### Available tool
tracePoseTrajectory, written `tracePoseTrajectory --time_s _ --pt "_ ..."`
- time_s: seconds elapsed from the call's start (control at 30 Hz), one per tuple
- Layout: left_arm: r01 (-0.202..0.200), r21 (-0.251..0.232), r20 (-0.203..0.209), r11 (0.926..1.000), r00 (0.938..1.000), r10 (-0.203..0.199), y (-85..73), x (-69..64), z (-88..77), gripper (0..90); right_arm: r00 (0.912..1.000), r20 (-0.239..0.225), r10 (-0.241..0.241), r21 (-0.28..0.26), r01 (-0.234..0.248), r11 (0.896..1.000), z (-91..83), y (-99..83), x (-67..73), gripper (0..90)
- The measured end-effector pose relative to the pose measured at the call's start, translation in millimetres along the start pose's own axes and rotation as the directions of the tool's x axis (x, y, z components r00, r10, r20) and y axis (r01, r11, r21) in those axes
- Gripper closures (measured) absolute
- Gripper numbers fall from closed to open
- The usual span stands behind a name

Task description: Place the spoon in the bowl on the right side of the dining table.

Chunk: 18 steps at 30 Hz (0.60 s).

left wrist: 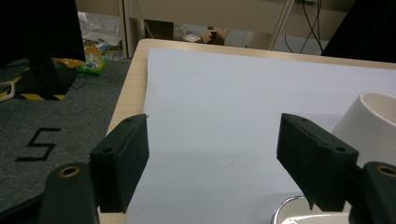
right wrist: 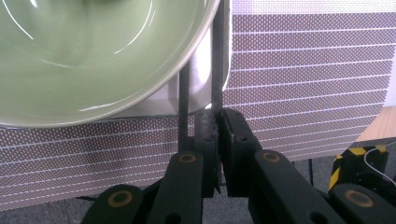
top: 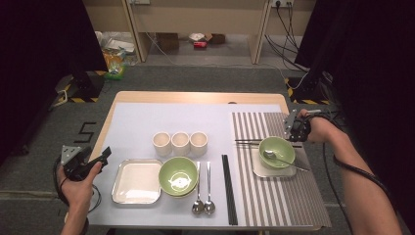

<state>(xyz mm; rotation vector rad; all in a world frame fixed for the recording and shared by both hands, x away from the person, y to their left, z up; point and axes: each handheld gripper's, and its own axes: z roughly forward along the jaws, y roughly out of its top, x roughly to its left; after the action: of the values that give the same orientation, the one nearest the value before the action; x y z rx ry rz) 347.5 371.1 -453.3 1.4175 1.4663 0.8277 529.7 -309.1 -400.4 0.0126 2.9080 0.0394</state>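
My right gripper [top: 293, 131] hovers at the far side of the striped placemat [top: 279, 200], shut on a pair of black chopsticks [top: 247, 142] that point left behind a green bowl [top: 277, 151]. In the right gripper view the chopsticks [right wrist: 217, 60] run up from between the closed jaws, past the bowl's rim [right wrist: 93, 56] and the white plate [right wrist: 205, 84] under it. A spoon [top: 281, 159] lies in that bowl. My left gripper [top: 103, 155] is held at the table's left edge, open and empty [left wrist: 212, 154], facing the pale mat [left wrist: 224, 102].
On the pale mat stand three white cups [top: 180, 143], a white square plate [top: 137, 181], stacked green bowls [top: 178, 175], two spoons [top: 203, 188] and another pair of black chopsticks [top: 229, 188]. A cup [left wrist: 373, 121] stands close to my left gripper's right jaw.
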Motion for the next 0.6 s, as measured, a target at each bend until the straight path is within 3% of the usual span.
tracePoseTrajectory --time_s 0.6 --pt "-0.004 0.005 0.003 1.0000 1.0000 0.004 -0.5 -1.0 1.0 24.5 0.9997 -0.024 -0.008 -0.002 0.008 1.000 5.8 -3.5 1.1 85.5"
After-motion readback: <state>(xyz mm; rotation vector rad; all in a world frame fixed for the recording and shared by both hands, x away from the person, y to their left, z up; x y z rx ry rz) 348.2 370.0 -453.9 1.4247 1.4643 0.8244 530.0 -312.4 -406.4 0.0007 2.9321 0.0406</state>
